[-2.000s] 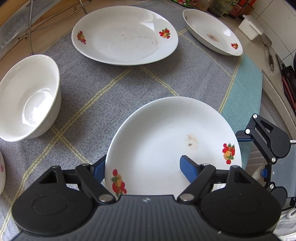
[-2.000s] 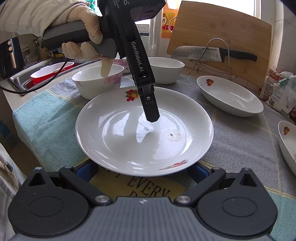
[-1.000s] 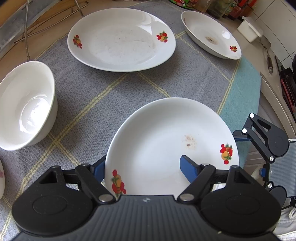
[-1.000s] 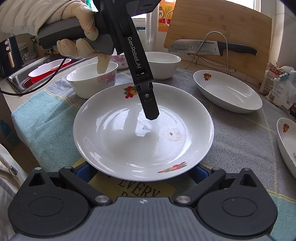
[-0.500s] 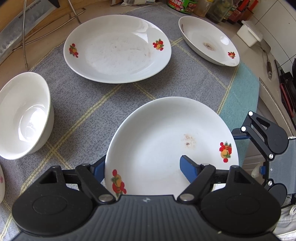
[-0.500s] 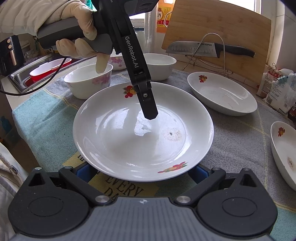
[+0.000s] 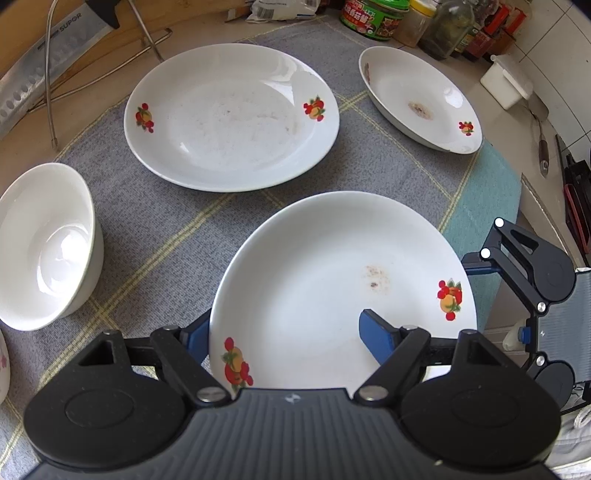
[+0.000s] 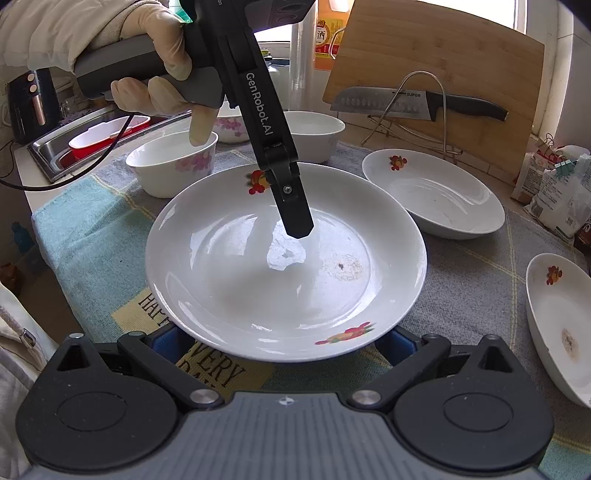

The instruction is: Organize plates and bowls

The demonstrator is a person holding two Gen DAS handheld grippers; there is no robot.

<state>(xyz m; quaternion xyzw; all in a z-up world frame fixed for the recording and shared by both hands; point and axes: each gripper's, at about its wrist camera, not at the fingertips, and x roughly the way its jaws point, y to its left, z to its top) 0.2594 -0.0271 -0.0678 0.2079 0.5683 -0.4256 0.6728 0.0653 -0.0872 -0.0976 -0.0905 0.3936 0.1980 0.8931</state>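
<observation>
Early stage, I'd say: nothing stacked yet. The held plate [image 7: 332,280] is the only piece in play. The left gripper [image 7: 284,325] seems clamped on its rim, one finger under the edge and the other down in the well, with the gloved hand [image 8: 155,85] on the handle. The right gripper [image 8: 279,341] has its jaws wide apart, tips tucked under the opposite rim. Can't tell if they touch it. The plate looks lifted clear of the grey mat [image 7: 155,221], over its near right corner in the left wrist view. Left to do: the big plate [image 7: 229,118] lies alone at far centre, the stained dish [image 7: 417,99] alone at far right, both flat and well apart, so either could take the held one. Bowls are loose too: the plain bowl [image 7: 48,243] at left and the flowered bowl [image 8: 173,166] beside it, with another behind. Room: open mat between held plate and big plate, a straight path. Watch the teal towel [image 7: 480,206] and the counter drop-off just right of the held plate, the wire rack [image 8: 424,110] with the knife [image 8: 406,101] just beyond the big plate, and the jars [image 7: 373,14] at the far edge.
</observation>
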